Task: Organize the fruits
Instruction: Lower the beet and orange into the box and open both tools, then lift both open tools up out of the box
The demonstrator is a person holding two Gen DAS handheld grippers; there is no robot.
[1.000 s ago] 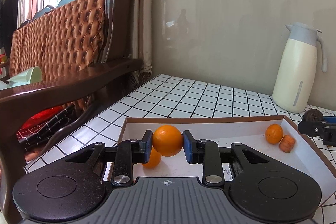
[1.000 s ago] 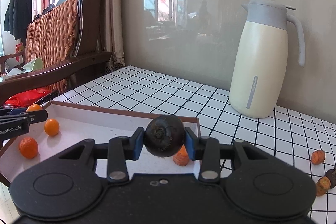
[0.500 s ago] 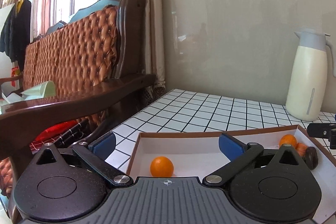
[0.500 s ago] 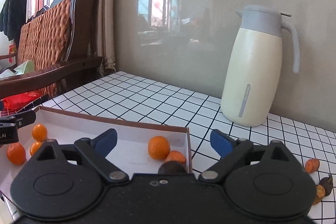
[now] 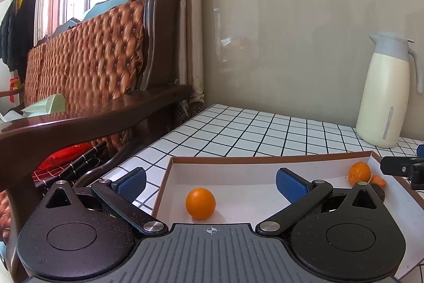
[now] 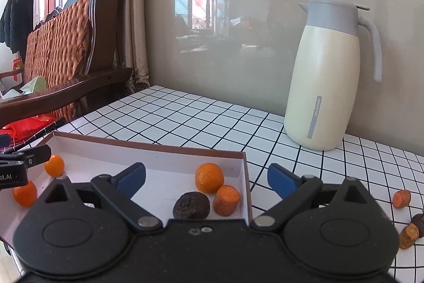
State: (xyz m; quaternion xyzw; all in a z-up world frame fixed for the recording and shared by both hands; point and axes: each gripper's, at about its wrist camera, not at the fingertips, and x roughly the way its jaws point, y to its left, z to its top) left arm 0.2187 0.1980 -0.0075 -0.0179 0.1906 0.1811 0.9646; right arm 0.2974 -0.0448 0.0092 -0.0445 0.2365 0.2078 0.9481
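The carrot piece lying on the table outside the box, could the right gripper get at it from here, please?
Probably yes: the carrot piece lies alone on bare table, right of the box, and the right gripper is open and empty.

A: Any lettering you can read?
B: Only "ot.AI", white on the black left hand-held gripper [image 6: 10,177], cut by the frame edge. The thermos jug [image 6: 326,86] stripe's print is too small.
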